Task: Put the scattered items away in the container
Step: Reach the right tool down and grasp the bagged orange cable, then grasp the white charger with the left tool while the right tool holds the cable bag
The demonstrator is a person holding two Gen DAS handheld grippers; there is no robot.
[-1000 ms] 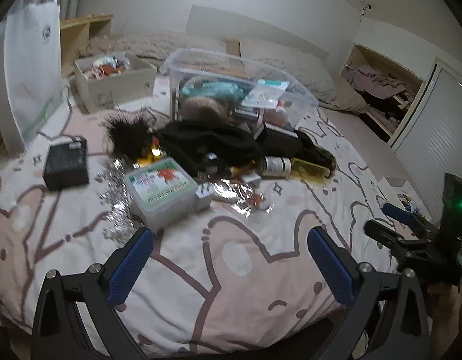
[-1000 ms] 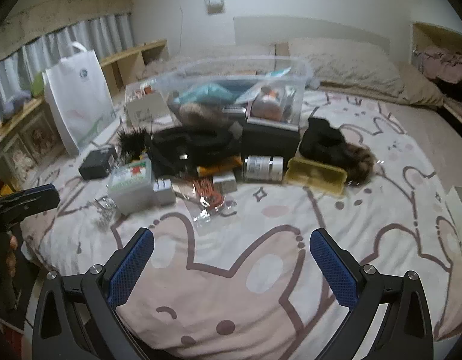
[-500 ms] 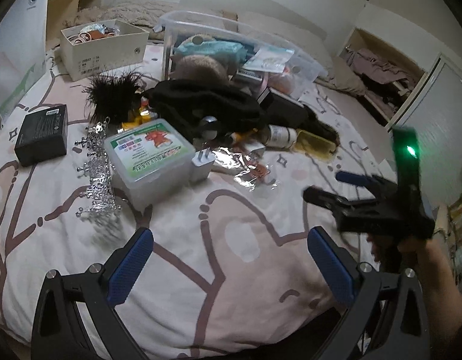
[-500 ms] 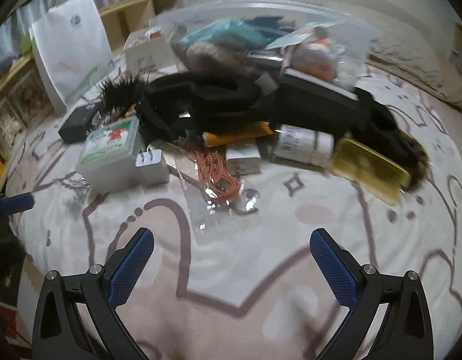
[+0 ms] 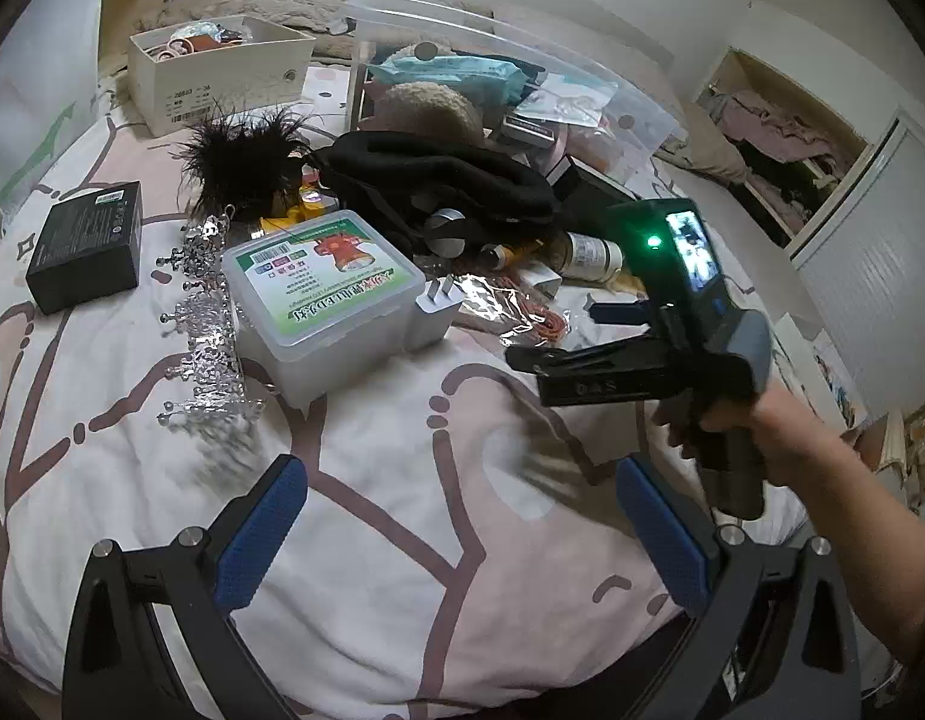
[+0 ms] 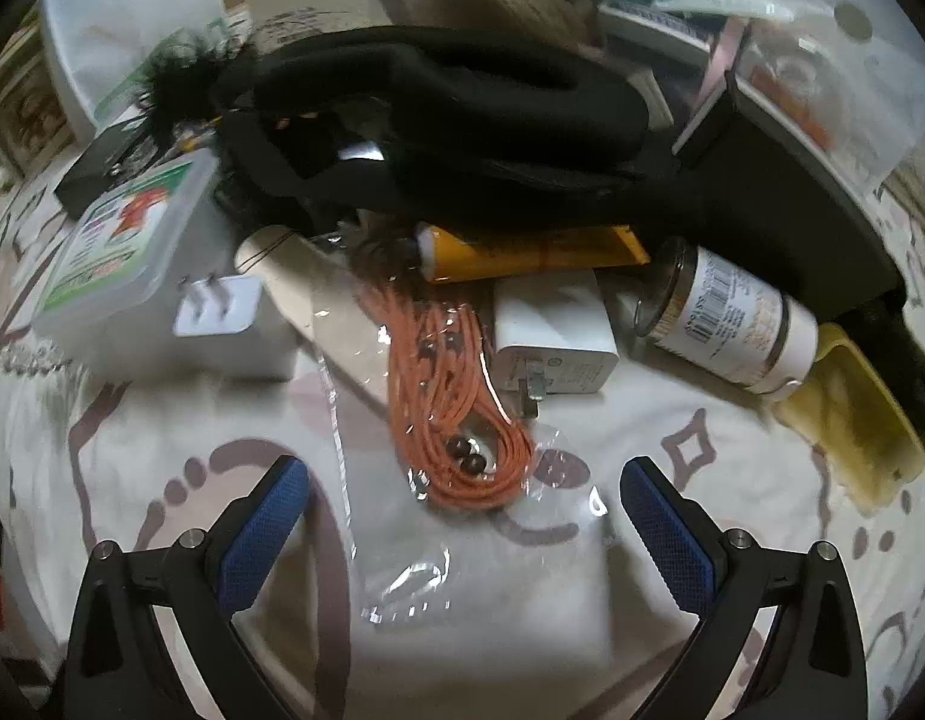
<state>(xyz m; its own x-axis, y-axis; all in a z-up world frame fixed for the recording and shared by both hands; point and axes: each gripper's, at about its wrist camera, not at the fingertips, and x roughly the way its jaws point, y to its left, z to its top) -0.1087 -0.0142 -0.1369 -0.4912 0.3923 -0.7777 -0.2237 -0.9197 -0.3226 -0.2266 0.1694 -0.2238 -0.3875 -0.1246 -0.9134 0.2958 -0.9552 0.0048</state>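
Observation:
Scattered items lie on a bed in front of a clear plastic container (image 5: 588, 90). My right gripper (image 6: 462, 525) is open and empty, low over the sheet, just short of an orange cord in a clear bag (image 6: 456, 396). Behind the cord lie a white charger (image 6: 552, 336), a yellow tube (image 6: 534, 252), a labelled jar (image 6: 732, 318) and a black garment (image 6: 462, 120). My left gripper (image 5: 456, 531) is open and empty, above bare sheet. Ahead of it sit a green-labelled plastic box (image 5: 318, 300), a silver tiara (image 5: 204, 324) and a black box (image 5: 87, 246). The right gripper also shows in the left wrist view (image 5: 558, 336).
A white cardboard box (image 5: 222, 72) of small things stands at the back left, next to a white paper bag (image 5: 36, 72). A black feather piece (image 5: 240, 156) lies behind the plastic box. A white plug (image 6: 222, 318) lies beside the plastic box. A yellow case (image 6: 852, 426) lies at the right.
Both grippers have moved forward and lower toward the pile. My right gripper has closed in on the orange cord bag and now reaches across the left wrist view.

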